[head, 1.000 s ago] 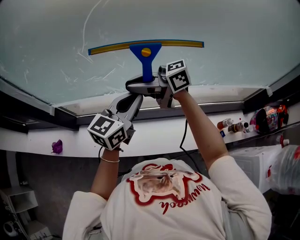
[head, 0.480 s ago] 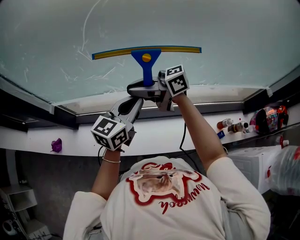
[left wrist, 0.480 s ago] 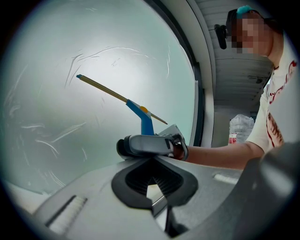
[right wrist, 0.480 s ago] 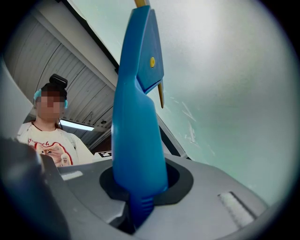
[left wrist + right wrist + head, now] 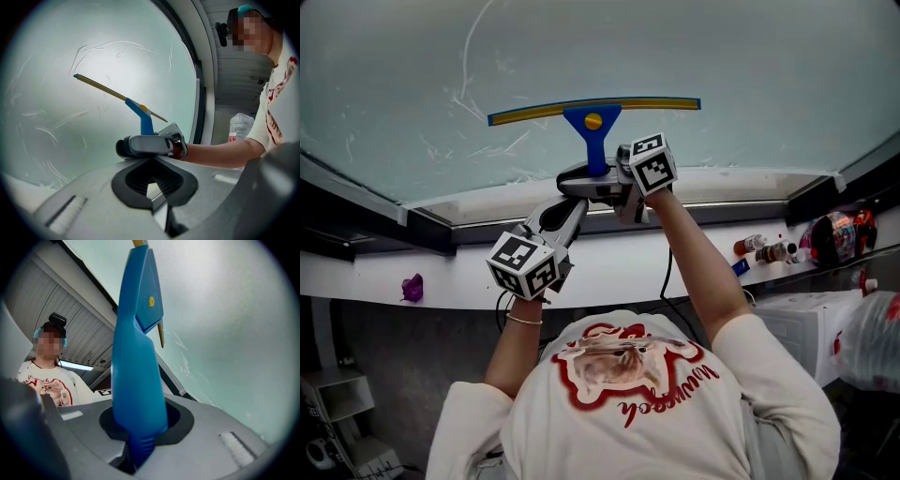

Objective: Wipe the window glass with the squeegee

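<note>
The squeegee, a blue handle point(image 5: 596, 141) under a long yellow and blue blade point(image 5: 594, 105), lies with its blade against the window glass point(image 5: 722, 56). My right gripper point(image 5: 577, 178) is shut on the lower end of the handle. In the right gripper view the handle point(image 5: 138, 380) stands up out of the hollow between the jaws point(image 5: 140, 446). My left gripper point(image 5: 572, 203) sits just below and left of the right one, jaws together with nothing between them. The left gripper view looks over its own closed jaws point(image 5: 151, 161) to the right gripper point(image 5: 150, 145) and squeegee point(image 5: 140, 115).
Thin wipe streaks point(image 5: 469, 66) mark the pane. A dark window frame point(image 5: 722, 214) and white ledge point(image 5: 609, 272) run below it, with small bottles point(image 5: 766, 251) at right and a purple object point(image 5: 412, 291) at left. Plastic bags point(image 5: 872, 337) sit far right. A black cable point(image 5: 666, 272) hangs by my right arm.
The squeegee and my right gripper have slid a little down the glass. My left gripper has come down with them, staying just beneath.
</note>
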Available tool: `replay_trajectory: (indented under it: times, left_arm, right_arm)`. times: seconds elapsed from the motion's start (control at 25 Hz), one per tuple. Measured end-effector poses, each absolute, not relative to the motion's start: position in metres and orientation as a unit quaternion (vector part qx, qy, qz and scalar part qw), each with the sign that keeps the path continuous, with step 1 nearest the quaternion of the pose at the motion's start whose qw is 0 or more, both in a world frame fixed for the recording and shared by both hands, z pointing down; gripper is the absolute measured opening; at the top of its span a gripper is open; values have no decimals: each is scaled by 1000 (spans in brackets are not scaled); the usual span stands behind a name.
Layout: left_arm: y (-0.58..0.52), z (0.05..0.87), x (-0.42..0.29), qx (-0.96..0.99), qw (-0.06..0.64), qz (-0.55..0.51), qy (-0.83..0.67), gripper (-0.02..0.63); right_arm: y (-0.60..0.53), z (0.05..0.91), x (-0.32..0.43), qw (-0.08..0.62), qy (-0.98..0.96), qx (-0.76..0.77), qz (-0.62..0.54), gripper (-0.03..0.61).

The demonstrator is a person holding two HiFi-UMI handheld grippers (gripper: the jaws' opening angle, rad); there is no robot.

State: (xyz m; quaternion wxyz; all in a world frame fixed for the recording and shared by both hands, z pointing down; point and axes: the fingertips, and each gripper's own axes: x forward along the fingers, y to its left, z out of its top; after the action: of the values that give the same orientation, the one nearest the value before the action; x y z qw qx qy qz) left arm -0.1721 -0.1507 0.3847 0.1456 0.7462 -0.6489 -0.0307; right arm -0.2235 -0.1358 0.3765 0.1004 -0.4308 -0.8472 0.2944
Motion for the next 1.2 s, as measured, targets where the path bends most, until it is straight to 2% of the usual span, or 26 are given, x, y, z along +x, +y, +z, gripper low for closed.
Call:
replay_trajectory:
  times: [1.2]
  left_arm:
    - [-149,426,-167,744,180,-17,-643,6]
  right_arm:
    - [-134,419,-218,119,-837,-429,318,77]
